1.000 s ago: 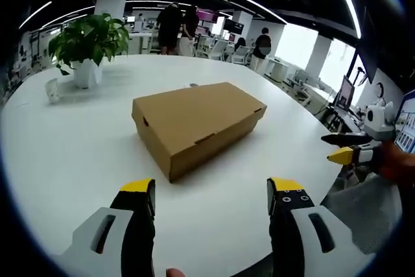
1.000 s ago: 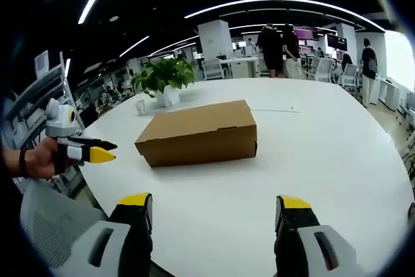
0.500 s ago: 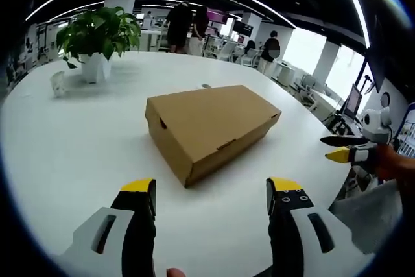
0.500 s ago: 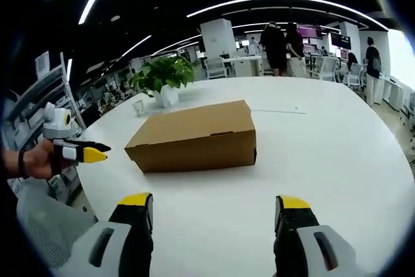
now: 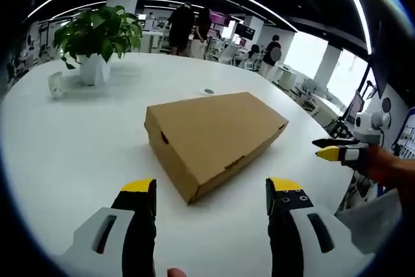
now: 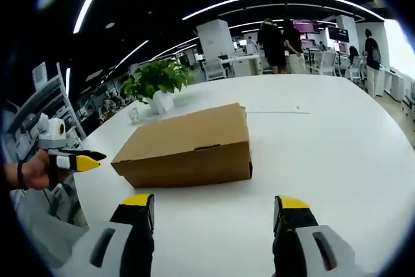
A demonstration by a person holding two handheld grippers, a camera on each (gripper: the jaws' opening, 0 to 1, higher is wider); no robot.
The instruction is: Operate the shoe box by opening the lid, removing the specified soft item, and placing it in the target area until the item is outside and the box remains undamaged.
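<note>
shoe box (image 5: 214, 137) lies lid-closed on the white bench (image 5: 71, 141) | looms larger than a second ago, both views nearer | left hand-held gripper (image 5: 211, 196) and right hand-held gripper (image 6: 214, 209) spread, empty | opening not begun.

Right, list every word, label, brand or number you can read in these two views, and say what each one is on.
No text can be read.
Shoe box: plain brown cardboard, no print or label on the faces in view.
Magenta screens far back in the office: too small and blurred to read.
Plant pot, white table, left gripper, right gripper: no lettering visible.
</note>
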